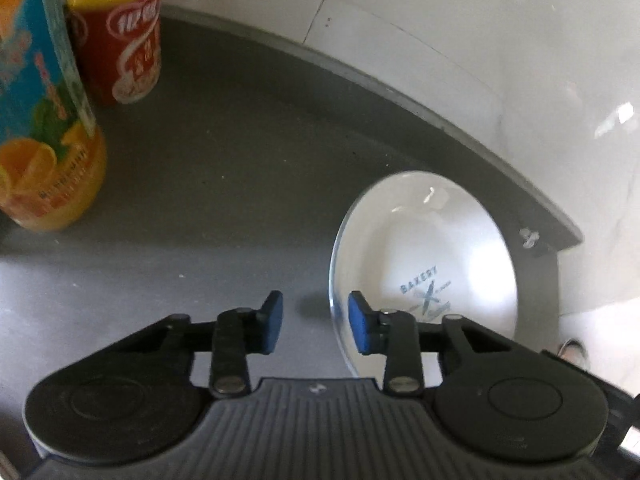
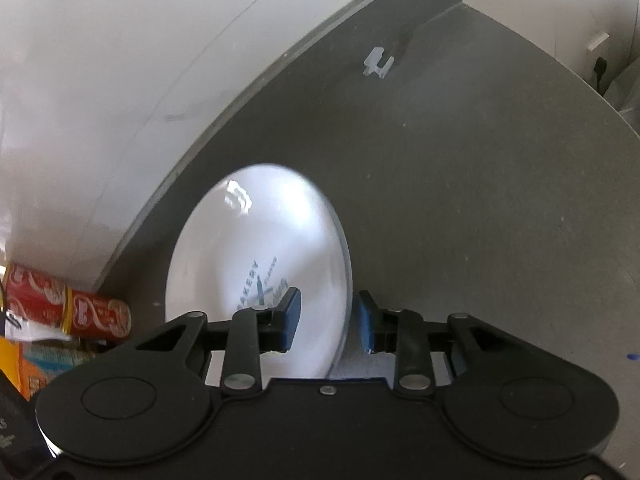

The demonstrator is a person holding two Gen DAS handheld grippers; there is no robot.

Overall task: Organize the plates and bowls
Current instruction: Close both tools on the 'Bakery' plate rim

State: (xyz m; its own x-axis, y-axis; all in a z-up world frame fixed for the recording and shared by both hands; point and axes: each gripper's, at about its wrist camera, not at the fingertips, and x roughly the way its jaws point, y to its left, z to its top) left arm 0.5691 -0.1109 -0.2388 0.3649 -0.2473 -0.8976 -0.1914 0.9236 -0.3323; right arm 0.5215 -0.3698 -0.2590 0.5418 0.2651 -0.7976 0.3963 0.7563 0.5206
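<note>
Item: one white glazed ceramic bowl with a clear glass-like rim and a blue "BAKERY" print [image 1: 424, 264], sitting upright on the dark grey matte tabletop [image 1: 240, 168], toward its far right part, near the white wall. Left gripper [image 1: 315, 322] is straddling the bowl's left rim, one blue pad [image 1: 362, 326] inside the bowl and the other [image 1: 272, 322] outside over bare table; the jaws are standing apart with a gap showing, not pressing on the rim. Right gripper [image 2: 327, 322] is straddling the opposite rim of the same bowl [image 2: 256, 256], one pad [image 2: 290, 322] over the interior, the other [image 2: 366, 326] outside; its jaws are likewise parted, with no contact visible. Handling, as judged: rigid, moderately heavy, glossy and so likely slippery, and breakable if dropped. The thin rim is appearing to be the only place to grip, best pinched squarely from both sides and lifted level. Also present: an orange-labelled juice bottle [image 1: 44, 120] and a red printed can [image 1: 132, 44], standing far left.
</note>
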